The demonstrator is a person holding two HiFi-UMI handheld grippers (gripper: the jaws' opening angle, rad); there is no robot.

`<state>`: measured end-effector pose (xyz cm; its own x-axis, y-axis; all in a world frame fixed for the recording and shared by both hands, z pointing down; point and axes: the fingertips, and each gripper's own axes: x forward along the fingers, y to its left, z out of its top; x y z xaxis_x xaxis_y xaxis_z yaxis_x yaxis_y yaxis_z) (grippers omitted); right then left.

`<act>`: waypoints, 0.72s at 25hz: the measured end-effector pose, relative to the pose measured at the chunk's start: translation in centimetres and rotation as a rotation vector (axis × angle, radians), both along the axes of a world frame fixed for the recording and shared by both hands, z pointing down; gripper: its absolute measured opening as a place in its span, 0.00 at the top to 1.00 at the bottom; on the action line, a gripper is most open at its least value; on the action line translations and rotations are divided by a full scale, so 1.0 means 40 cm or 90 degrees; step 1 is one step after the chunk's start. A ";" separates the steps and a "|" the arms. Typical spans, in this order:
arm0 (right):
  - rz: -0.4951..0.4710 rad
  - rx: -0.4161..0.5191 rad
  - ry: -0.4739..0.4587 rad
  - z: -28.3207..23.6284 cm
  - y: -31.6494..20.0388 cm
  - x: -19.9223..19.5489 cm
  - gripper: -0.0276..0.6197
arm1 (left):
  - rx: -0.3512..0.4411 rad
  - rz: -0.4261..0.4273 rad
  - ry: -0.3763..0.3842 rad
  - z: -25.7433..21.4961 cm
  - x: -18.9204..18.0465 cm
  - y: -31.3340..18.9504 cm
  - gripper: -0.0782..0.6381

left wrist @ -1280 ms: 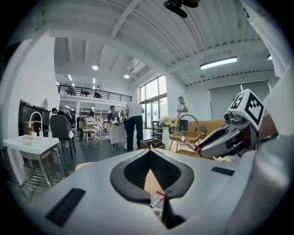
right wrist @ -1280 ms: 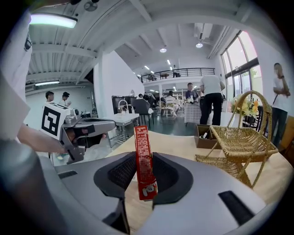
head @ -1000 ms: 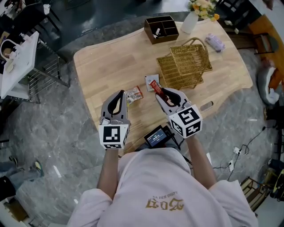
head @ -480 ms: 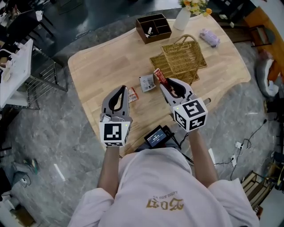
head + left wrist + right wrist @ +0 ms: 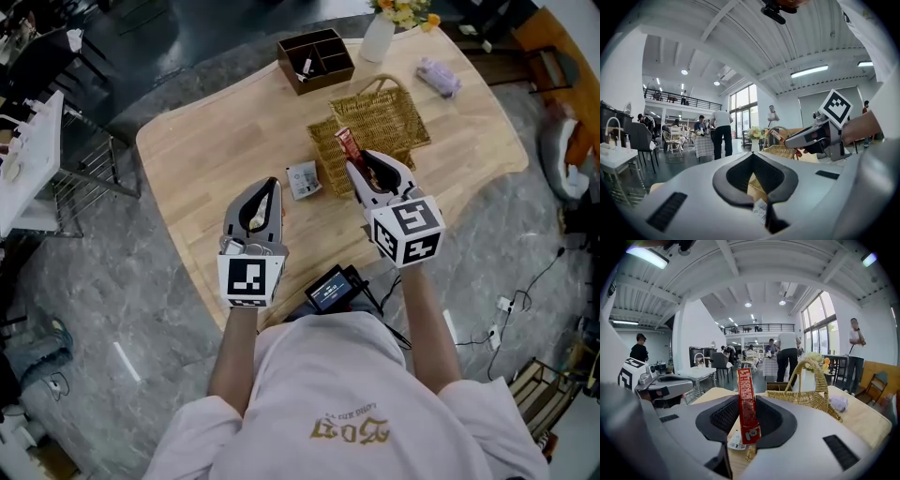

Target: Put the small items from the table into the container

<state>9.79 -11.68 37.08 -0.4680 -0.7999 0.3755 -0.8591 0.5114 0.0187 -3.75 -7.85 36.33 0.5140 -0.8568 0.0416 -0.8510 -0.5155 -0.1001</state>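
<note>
Transfer step: my right gripper (image 5: 356,172) clamps red stick packet (image 5: 347,145), left gripper (image 5: 271,187) pinches small packet (image 5: 761,211); next I centre over wicker basket (image 5: 380,120) and release.

Pinching a red packet (image 5: 746,385) upright in the right gripper (image 5: 744,403).
Clamping it near its lower end between the dark pads (image 5: 776,423), holding it above the wooden table (image 5: 860,425) and a small white sachet (image 5: 736,442), facing the wicker basket (image 5: 808,397) with its arched handle ahead on the right, catching the left gripper (image 5: 665,383) at the far left.
</note>
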 end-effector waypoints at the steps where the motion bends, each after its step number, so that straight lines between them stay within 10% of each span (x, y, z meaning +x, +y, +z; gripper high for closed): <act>1: 0.005 -0.001 0.001 0.001 -0.008 0.007 0.77 | -0.002 0.001 -0.001 0.002 0.006 -0.004 0.88; 18: 0.087 -0.066 0.041 0.070 -0.115 0.119 0.77 | -0.039 -0.012 0.000 0.027 0.055 -0.084 0.88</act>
